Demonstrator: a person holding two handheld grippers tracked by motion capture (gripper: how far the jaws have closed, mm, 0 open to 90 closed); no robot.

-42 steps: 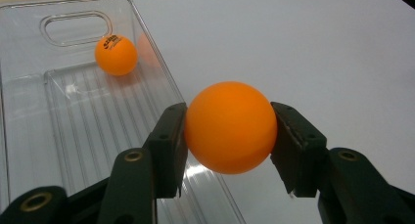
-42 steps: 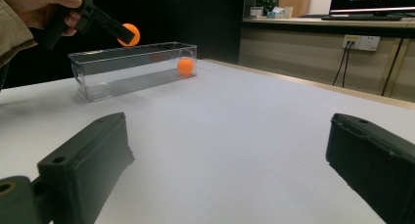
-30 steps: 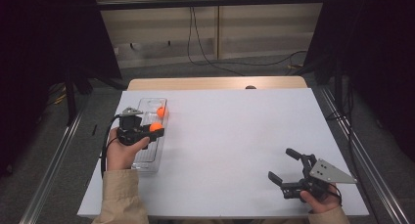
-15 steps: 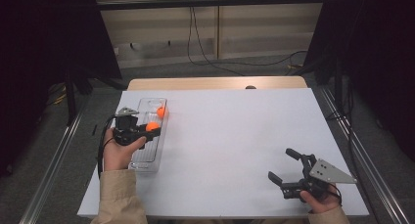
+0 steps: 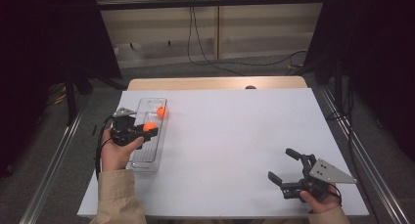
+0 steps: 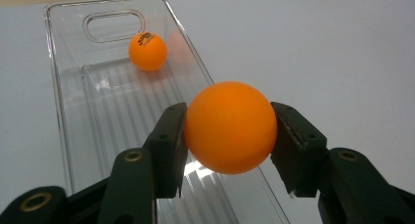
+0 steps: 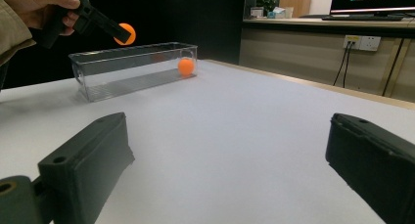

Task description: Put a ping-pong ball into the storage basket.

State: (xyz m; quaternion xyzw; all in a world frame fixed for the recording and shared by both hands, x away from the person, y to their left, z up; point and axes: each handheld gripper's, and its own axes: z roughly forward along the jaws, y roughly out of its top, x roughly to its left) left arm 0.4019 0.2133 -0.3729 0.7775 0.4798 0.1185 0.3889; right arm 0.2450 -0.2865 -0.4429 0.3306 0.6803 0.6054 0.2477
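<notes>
Orange and smooth, a ball (image 6: 230, 127) is sitting pinched between the left gripper's (image 5: 145, 129) jaws, hovering over a clear plastic box (image 6: 63, 136); a second orange ball (image 6: 148, 51) is lying inside at the far end; the right gripper (image 5: 286, 166) is resting wide open, well apart.

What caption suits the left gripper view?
Left gripper holds an orange ball above a clear tray.
</notes>
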